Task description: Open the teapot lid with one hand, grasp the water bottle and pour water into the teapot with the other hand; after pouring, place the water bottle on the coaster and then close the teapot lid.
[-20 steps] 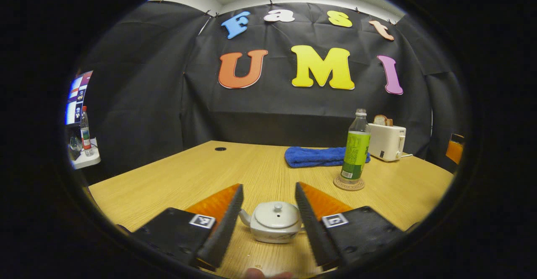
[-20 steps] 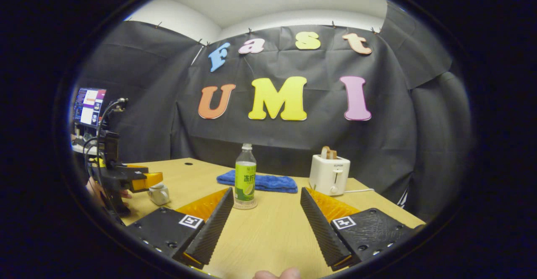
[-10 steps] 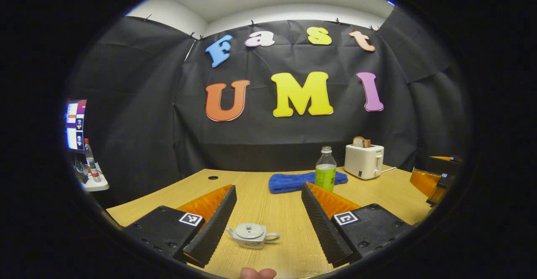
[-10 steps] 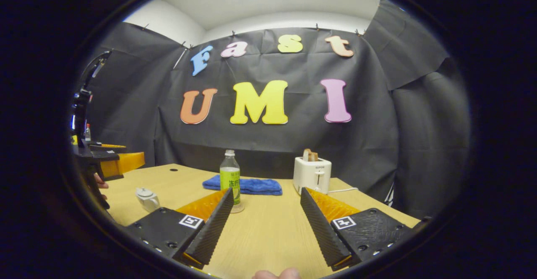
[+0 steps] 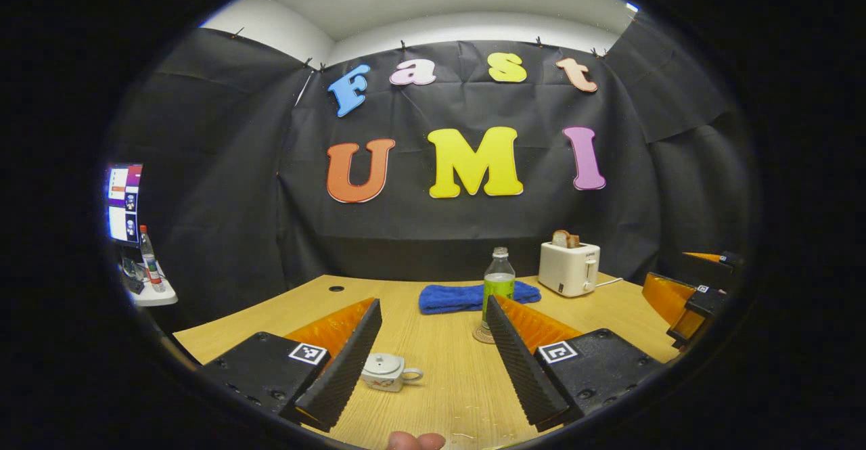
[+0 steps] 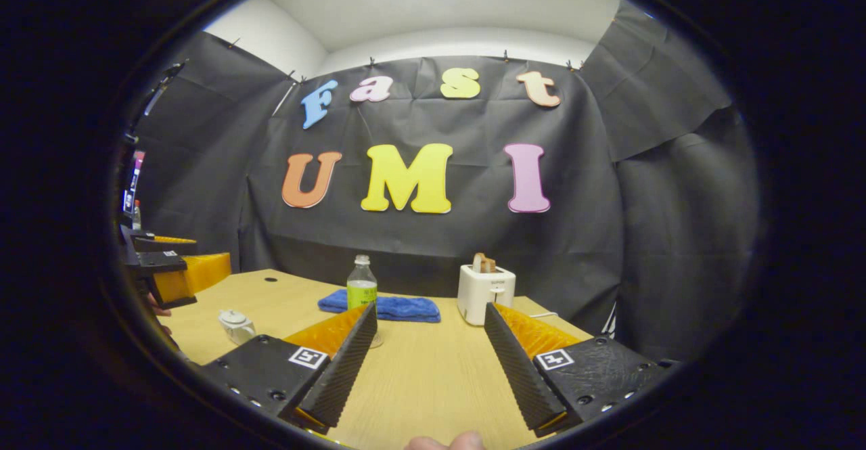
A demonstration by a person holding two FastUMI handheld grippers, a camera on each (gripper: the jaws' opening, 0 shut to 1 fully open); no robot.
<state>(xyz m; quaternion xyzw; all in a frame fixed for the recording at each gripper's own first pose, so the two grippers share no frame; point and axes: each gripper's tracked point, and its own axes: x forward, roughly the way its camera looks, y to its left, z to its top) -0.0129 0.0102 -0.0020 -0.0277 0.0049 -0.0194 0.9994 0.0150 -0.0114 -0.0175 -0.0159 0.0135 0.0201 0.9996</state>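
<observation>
Gaping wide, both jaws empty; teapot [image 5: 383, 371] lid apparently seated.

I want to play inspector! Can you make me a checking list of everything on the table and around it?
Surface: wooden table, with a small round hole near the far left.
Job's things: teapot with its lid on; water bottle upright on the coaster.
Clutter: blue towel beyond the bottle; white toaster with bread in it.
Grippers: left gripper open, holding nothing; right gripper open, holding nothing.
Cables: a white cord runs from the toaster.
Surroundings: black cloth wall; a screen and another bottle on a side shelf at left.
</observation>
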